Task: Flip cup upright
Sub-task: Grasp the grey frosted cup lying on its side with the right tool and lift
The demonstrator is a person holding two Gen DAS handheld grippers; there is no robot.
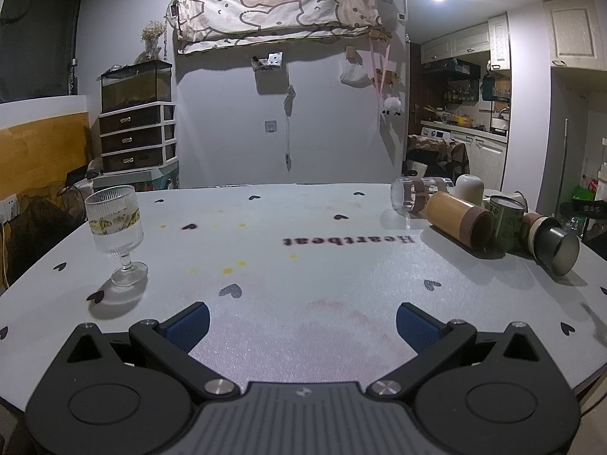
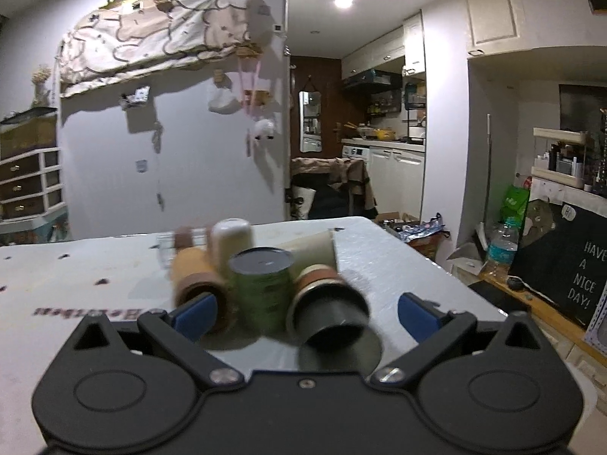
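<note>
Several cups lie on their sides at the table's right. In the left wrist view: a clear glass cup [image 1: 408, 197], a bamboo cup [image 1: 459, 220] and a dark cup [image 1: 555, 244]; a green tin [image 1: 506, 223] stands upright. My left gripper [image 1: 302, 322] is open and empty over bare table. In the right wrist view my right gripper [image 2: 305, 318] is open; the dark cup [image 2: 330, 313] lies between its fingers, mouth towards me. I cannot tell if they touch it. The green tin [image 2: 261, 288] and bamboo cup [image 2: 197, 280] sit just beyond.
A ribbed stemmed glass [image 1: 115, 233] stands upright at the table's left. A white cup [image 1: 468, 187] stands inverted behind the bamboo cup. The white tablecloth [image 1: 303, 250] has heart prints. The table's right edge [image 2: 428, 258] drops to a cluttered floor.
</note>
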